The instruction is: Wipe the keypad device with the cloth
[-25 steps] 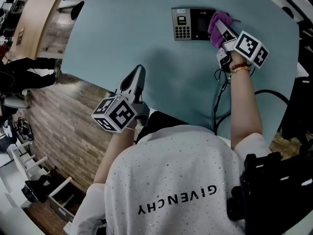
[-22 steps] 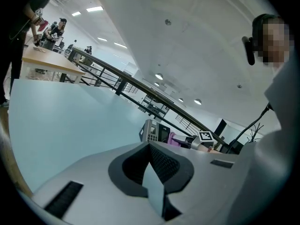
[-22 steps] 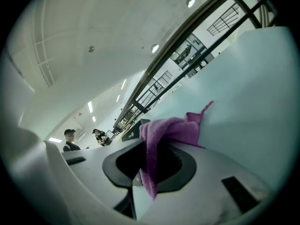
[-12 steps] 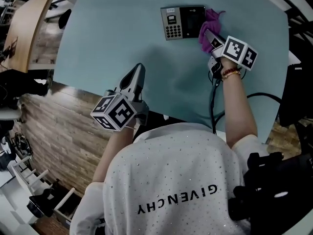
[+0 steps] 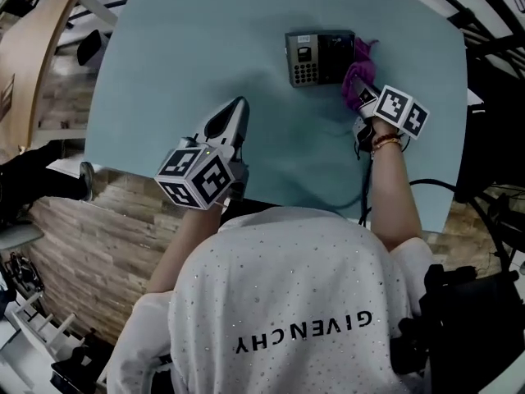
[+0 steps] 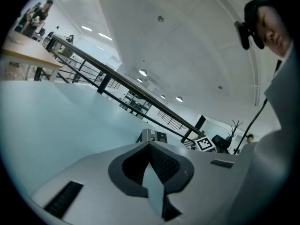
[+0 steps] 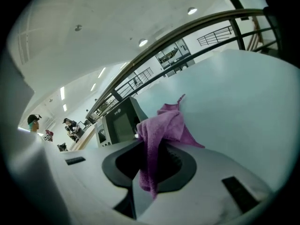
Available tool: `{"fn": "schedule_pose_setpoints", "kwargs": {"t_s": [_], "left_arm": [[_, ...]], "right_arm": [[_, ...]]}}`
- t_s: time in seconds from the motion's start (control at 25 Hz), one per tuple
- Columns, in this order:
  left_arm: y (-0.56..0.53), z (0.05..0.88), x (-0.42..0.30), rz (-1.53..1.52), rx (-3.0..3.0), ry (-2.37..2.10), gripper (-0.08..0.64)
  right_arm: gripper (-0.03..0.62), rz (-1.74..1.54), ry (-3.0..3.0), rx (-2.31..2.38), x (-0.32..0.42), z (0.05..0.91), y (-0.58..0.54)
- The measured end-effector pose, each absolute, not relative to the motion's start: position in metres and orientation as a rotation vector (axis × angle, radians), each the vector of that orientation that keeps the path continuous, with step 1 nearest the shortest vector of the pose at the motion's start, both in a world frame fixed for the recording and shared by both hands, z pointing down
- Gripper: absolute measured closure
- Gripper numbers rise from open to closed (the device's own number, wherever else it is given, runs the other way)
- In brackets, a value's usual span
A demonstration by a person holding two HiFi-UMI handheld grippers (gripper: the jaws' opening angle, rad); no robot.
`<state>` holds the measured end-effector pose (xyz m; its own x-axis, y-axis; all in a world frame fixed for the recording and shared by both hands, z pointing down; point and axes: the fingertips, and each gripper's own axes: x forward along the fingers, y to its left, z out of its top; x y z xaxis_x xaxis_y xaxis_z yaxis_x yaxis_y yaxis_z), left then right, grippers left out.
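**While the cloth (image 7: 161,125) is gripped, the keypad device (image 5: 318,57) is wiped**

Because the cloth is pinched in the right gripper (image 7: 150,165) fingers, just beside the keypad device on the surface (image 5: 189,56), it should be pressed flat and slid across its front. The left gripper (image 6: 150,146) fingers are closed on nothing.

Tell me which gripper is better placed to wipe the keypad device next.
Right. The right gripper is shut on the purple cloth, close beside the keypad device. The left gripper is shut, empty, and well short of the device.
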<state>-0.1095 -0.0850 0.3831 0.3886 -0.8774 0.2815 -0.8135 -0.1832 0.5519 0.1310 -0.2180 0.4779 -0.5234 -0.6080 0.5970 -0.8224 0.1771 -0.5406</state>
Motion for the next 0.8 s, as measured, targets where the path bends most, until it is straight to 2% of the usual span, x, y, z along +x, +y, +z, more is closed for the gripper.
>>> {"fn": "schedule_pose_setpoints", "kwargs": {"t_s": [0.36,0.64,0.8], "left_arm": [[-0.124,0.388,-0.119,-0.010,2.277,-1.232,0.555],[-0.142,0.395,-0.136,-0.030,2.284,-1.097,0.555],[-0.152,0.397,-0.143,-0.046,2.294,-1.042,0.555]], "right_arm": [[0.526,1.238,-2.053,1.494,0.127,0.489,-0.212],[0.526,0.876,-1.961,1.575,0.133,0.447,-0.220],[0.526,0.774,-1.994,1.638,0.122,0.406,-0.236]]}}
